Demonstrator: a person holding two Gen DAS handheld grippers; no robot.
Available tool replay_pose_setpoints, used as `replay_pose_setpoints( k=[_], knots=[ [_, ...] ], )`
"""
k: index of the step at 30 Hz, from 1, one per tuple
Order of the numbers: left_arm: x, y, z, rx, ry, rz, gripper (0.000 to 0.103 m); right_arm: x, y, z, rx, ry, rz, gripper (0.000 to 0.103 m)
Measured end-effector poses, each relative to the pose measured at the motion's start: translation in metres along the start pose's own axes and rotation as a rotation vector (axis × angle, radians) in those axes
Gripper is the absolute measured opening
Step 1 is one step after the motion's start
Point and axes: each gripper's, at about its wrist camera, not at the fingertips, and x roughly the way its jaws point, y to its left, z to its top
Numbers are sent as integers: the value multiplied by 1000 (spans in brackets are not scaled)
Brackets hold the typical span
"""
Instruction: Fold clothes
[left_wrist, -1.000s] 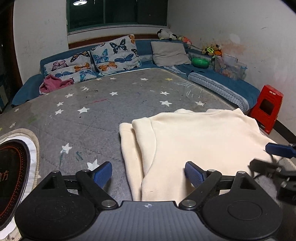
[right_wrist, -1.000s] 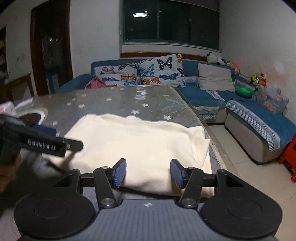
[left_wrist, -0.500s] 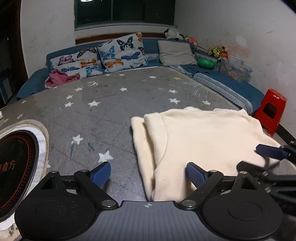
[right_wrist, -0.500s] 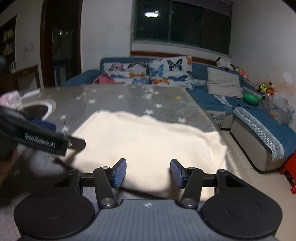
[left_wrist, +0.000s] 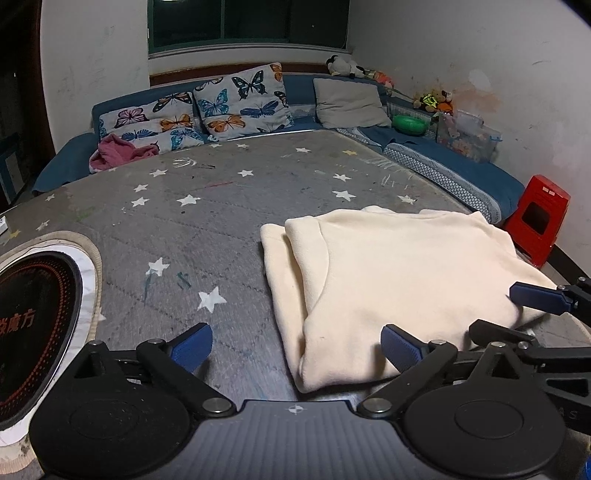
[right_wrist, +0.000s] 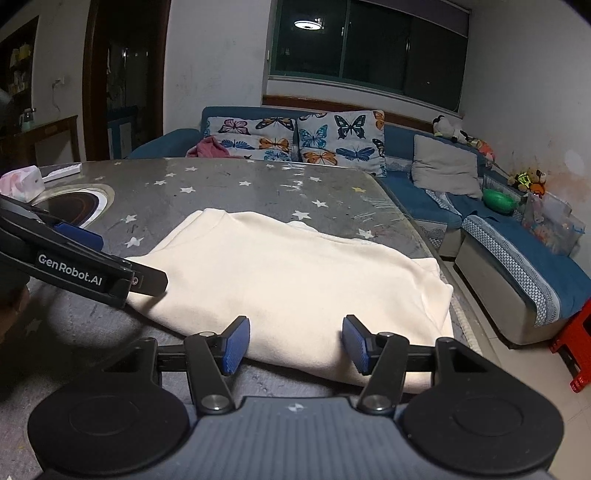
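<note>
Cream garment (left_wrist: 399, 280) folded flat, long axis seemingly along table's near edge, left gripper (left_wrist: 297, 345) just widened, right gripper (right_wrist: 295, 345) released

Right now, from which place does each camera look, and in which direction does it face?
Left wrist: sits on the left gripper, jaws open, looking over the near-left corner of the folded cream garment toward the sofa; the right gripper's fingers show at right.
Right wrist: sits on the right gripper, open at the garment's near edge; the left gripper enters at left.
Shared: garment, star-patterned table, butterfly cushions, red stool.
</note>
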Motion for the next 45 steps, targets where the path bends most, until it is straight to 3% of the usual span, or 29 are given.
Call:
replay_pose_setpoints(
  k=[2, 4, 16, 27, 45],
  knots=[
    [-3, -1, -1, 0, -2, -4, 101, -2, 1, 0, 12, -1, 0, 59],
    [-5, -3, -3, 1, -3, -9, 102, -3, 1, 0, 27, -2, -2, 67],
    [-16, -5, -11, -2, -1, -21, 103, -16, 5, -7, 58, -7, -13, 72],
    [-30, -11, -22, 17, -14, -25, 103, -30, 7, -18, 96, -12, -28, 88],
    [-49, -10, -37, 4, -16, -4, 103, -48, 19, -30, 122, -22, -47, 102]
  ],
)
